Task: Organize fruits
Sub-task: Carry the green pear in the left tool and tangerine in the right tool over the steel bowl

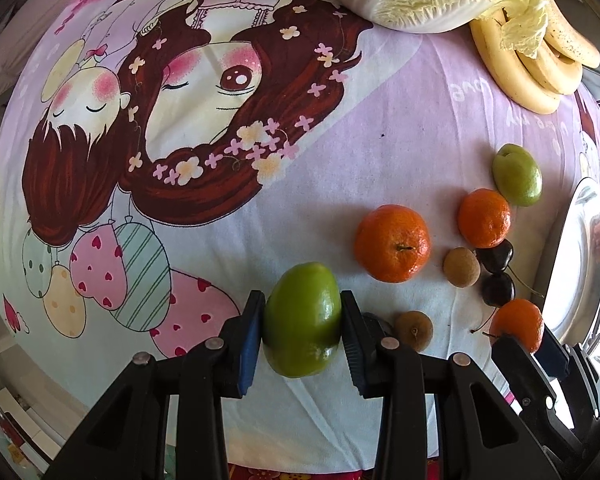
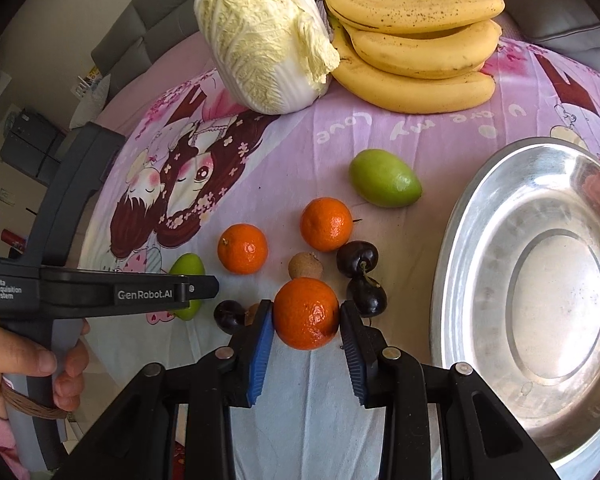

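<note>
A soft cotton cloth (image 2: 300,152) printed with cartoon figures, balloons and the words "u are my Love" covers the counter. At its far edge lie a crinkled, pale napa cabbage (image 2: 264,36) and a bunch of smooth yellow bananas (image 2: 412,48) flecked with brown, touching each other. Near the right edge sits a wide, shiny steel basin (image 2: 480,216), round and shallow, empty.

The left gripper (image 1: 302,322) has its ribbed fingers (image 1: 249,344) closed on a glossy, oval green fruit (image 1: 302,320), pads pressed against both its sides. Its black body reads "GenRobot.AI" and "Data Acquisition System" in the right wrist view, where a hand (image 2: 24,364) grips the handle.

The right gripper (image 2: 306,314) pinches a dimpled mandarin (image 2: 306,312) between its blue-padded fingers (image 2: 260,344), just left of the basin.

Loose on the cloth between them lie two more mandarins (image 2: 326,224), a second green fruit (image 2: 384,178) nearer the far edge, a rough brown longan (image 2: 305,266), and dark, glossy cherries (image 2: 358,258) with thin stems, the cherries touching one another.
</note>
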{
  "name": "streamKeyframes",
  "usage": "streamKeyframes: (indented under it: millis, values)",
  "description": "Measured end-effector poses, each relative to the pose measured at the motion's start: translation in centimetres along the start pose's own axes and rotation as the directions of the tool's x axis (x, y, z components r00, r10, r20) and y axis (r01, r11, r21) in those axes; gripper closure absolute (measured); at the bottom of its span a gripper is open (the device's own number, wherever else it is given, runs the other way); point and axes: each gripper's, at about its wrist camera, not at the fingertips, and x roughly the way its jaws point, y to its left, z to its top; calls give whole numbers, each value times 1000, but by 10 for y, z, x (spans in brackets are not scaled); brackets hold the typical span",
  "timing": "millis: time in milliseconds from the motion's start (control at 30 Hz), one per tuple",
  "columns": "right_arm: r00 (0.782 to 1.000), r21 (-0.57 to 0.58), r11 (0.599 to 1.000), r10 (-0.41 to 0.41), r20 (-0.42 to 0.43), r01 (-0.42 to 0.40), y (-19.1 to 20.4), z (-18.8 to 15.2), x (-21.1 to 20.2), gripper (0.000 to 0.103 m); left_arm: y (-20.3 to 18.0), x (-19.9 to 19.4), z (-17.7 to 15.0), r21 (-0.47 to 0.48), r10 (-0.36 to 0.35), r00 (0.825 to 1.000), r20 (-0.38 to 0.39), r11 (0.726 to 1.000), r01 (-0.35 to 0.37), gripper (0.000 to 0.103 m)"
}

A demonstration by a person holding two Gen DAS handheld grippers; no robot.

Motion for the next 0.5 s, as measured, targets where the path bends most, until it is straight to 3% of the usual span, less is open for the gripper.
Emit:
streamKeyframes:
  millis: [500]
  values:
    - [995,31,999,-42,94,39,-30,4,-41,67,-41,-58,3,-2,-17,1000,9,1000,17,64]
